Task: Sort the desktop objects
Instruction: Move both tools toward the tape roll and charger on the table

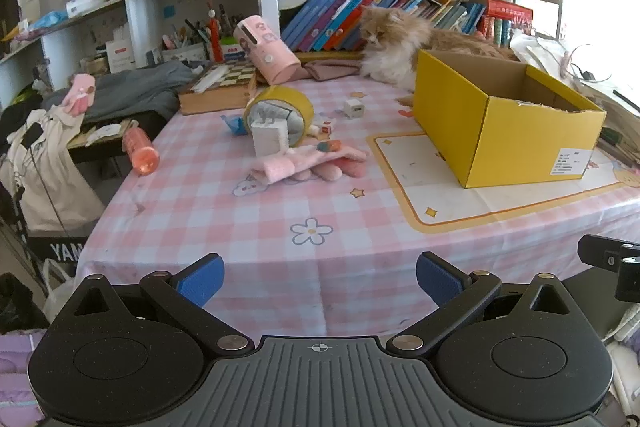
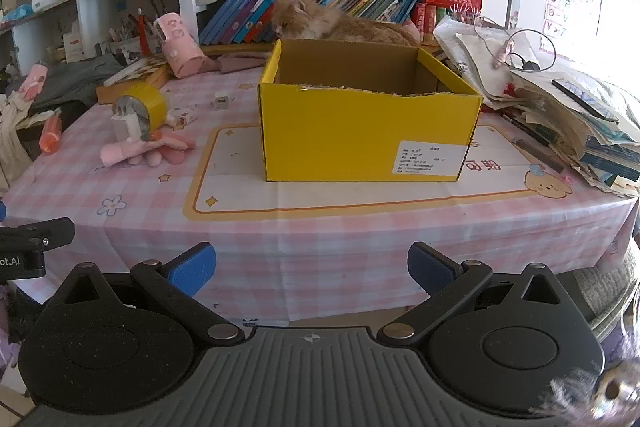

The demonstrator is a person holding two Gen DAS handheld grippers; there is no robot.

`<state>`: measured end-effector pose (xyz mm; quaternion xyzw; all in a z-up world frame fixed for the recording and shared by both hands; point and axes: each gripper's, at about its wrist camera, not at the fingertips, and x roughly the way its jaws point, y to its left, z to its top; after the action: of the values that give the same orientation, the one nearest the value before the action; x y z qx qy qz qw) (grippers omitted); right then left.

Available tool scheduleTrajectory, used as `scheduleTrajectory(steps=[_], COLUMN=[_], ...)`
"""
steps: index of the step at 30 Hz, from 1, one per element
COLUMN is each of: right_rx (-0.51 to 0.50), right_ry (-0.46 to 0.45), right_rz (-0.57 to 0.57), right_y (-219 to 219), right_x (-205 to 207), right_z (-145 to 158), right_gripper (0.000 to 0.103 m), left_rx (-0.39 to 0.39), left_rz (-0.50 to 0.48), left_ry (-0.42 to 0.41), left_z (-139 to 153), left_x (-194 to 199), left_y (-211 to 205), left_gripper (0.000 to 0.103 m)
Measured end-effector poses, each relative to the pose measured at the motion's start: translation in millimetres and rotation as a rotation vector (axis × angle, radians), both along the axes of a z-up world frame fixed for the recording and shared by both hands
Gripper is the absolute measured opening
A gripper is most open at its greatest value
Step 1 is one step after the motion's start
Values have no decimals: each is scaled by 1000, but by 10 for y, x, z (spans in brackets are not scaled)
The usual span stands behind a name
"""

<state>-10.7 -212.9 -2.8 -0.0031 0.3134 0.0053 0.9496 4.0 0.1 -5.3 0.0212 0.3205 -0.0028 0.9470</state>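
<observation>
Nothing has been picked up yet, so the job is most likely just starting: choose one small thing and carry it to the yellow box [image 1: 508, 131]. It would be best to start with something easy to pinch, come down over it slowly, and keep away from the cat [image 1: 394, 47] lying at the back edge of the table [image 1: 224, 227].

Near the left edge lies an orange bottle [image 1: 140, 151]. Next comes a little pile toward the middle of the table: a yellow tape roll [image 1: 280, 113], a white plug [image 1: 270, 139] leaning on it, and pink gloves [image 1: 308, 163] just in front. A small white cube [image 1: 354, 108] sits a bit behind. The yellow box stands on the right side and looks empty from here.

The left gripper [image 1: 320, 277] is wide open and holds nothing. It hangs off the front edge, well apart from the pile. The right gripper [image 2: 312, 269] is also wide open and empty, off the front edge, facing the box.
</observation>
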Motion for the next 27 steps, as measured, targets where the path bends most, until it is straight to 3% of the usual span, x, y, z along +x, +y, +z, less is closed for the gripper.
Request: scheduleTrajectory(steps=[27], right_rx=[-10], right_ry=[24], right_rz=[33], right_y=[52], right_x=[25], right_z=[-14], right_gripper=[103], left_rx=[-30], left_rz=[-25], left_ry=[26], left_z=[-3], left_x=[16], left_y=[33], left_gripper=[103])
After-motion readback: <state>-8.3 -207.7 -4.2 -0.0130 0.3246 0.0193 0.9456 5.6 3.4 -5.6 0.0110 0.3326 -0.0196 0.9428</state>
